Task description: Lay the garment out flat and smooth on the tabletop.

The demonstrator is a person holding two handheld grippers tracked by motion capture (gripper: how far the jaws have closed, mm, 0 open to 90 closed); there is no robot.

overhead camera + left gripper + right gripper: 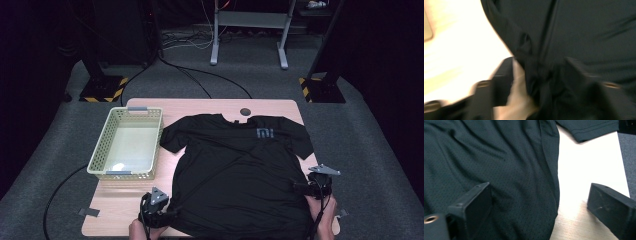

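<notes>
Black shirt (240,170) lies flat, front up, mid-table beside basket (127,142), so both hem sides are reachable. Your L gripper (537,72) is part-open, a bunched fold between jaws; R gripper (540,207) gapes wide, straddling the side edge.

Shirt (506,170) between the right gripper's fingers (471,202): black cloth, matt, fine pinhole mesh weave, soft creases. Fingers: matt black hard plastic, scuffed. Table (579,182) under them: pale wood-look top, smooth, slight sheen. Basket (126,144) far off left fingers: cream plastic, lattice walls, smooth base.
</notes>
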